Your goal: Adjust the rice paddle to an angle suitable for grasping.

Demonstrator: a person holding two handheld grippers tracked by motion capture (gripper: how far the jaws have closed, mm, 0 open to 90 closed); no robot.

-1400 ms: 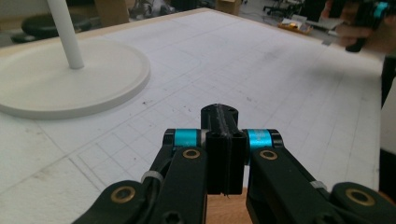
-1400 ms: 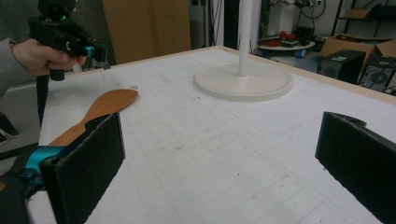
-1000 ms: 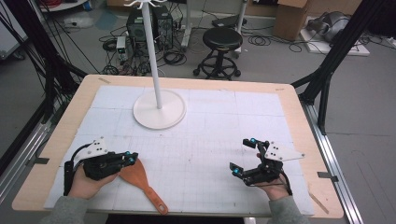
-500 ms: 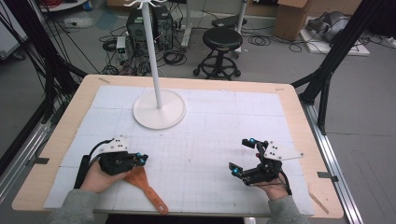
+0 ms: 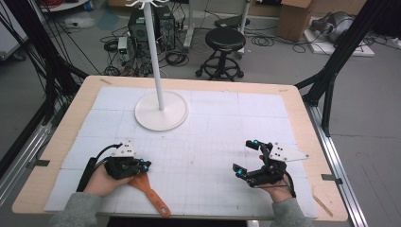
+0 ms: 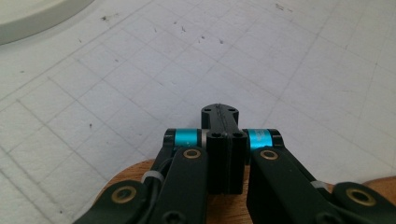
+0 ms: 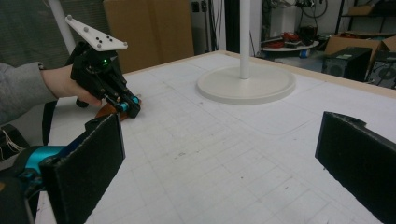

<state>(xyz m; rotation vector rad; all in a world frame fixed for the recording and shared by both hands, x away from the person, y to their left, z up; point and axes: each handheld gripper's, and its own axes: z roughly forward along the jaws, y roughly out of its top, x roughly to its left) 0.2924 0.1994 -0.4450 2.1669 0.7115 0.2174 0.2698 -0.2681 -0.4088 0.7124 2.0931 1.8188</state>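
Left claw [image 5: 142, 165] lower; one spatula [image 5: 149, 191]

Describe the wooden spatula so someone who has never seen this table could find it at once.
Start at the white gridded mat covering the wooden table, then go to its near left corner. There the wooden spatula lies flat, its blade under the left gripper and its handle pointing to the near edge. It is the only orange-brown thing on the mat; the white stand is far behind it.

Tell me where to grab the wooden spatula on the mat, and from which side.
Grip the spatula's thin handle midway, coming from above with jaws across it. It lies flat, handle angling toward the near table edge and free; the broad blade sits under the shut left gripper, so open it first.
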